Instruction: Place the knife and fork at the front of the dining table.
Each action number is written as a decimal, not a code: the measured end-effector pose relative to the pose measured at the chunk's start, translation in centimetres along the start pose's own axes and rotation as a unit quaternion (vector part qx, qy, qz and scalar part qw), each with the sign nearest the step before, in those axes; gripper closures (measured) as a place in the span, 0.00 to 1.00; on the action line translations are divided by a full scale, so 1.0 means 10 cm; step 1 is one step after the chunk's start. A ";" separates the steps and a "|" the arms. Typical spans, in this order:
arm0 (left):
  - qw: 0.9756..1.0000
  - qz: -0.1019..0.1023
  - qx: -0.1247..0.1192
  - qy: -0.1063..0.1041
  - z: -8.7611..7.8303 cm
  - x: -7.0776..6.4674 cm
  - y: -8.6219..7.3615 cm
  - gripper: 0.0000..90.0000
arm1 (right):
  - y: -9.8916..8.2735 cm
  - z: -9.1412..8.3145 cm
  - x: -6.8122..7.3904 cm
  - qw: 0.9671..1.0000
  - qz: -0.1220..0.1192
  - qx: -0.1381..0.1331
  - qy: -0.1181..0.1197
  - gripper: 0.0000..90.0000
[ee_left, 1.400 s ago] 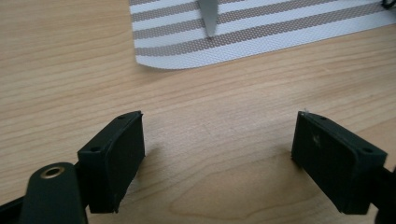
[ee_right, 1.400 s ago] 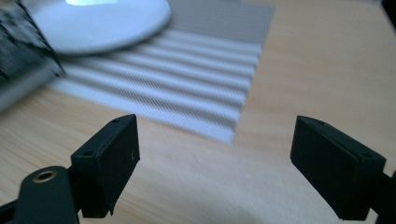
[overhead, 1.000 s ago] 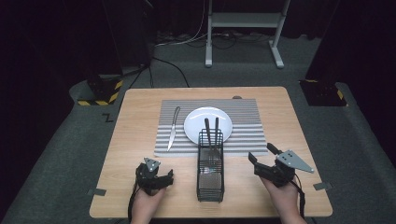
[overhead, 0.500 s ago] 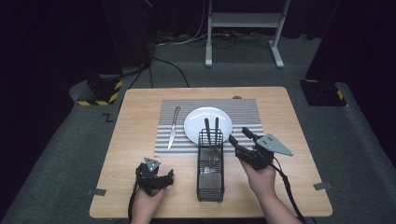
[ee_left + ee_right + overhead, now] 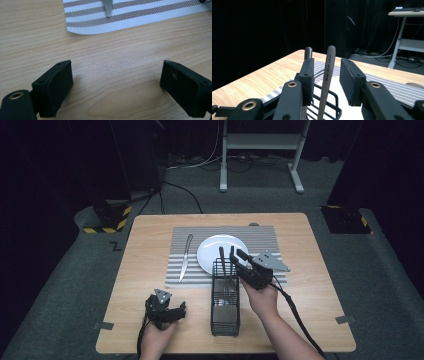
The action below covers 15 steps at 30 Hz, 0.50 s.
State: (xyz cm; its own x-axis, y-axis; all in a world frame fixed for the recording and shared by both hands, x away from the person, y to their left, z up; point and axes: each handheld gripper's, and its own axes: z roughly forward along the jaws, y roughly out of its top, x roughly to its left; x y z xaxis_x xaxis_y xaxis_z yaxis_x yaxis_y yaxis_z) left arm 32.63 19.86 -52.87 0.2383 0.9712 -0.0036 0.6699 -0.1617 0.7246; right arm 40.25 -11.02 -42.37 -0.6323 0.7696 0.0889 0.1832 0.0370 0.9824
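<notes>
Two tongs are present: the right tongs (image 5: 325, 82) have just been closing around a grey utensil handle (image 5: 327, 75) upright in the wire caddy (image 5: 225, 305), pads not touching. Left of the caddy, the left tongs (image 5: 172, 311) stand released over the worktop (image 5: 150, 270).
</notes>
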 end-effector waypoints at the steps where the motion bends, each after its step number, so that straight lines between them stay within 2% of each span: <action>1: 1.000 0.000 0.000 0.000 0.00 0.00 0.00 0.12 | 0.00 0.01 0.00 1.000 0.000 0.001 -0.001 0.73; 6: 1.000 0.000 0.000 0.000 0.00 0.00 0.00 0.12 | -0.02 0.09 -0.02 1.000 0.009 0.012 0.000 0.77; 9: 1.000 0.000 0.000 0.000 0.00 0.00 0.00 0.12 | -0.03 0.12 -0.02 1.000 0.014 0.014 -0.001 0.85; 15: 1.000 0.000 0.000 0.000 0.00 0.00 0.00 0.12 | -0.03 0.09 0.02 1.000 0.000 0.008 -0.001 0.96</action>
State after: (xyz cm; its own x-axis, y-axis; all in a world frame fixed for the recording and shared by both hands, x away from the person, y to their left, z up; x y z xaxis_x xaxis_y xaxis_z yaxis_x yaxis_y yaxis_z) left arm 32.63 19.86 -52.87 0.2383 0.9712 -0.0039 0.6701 -0.1615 0.7245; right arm 40.79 -10.28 -42.77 -0.6309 0.7707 0.0893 0.1960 0.0470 0.9795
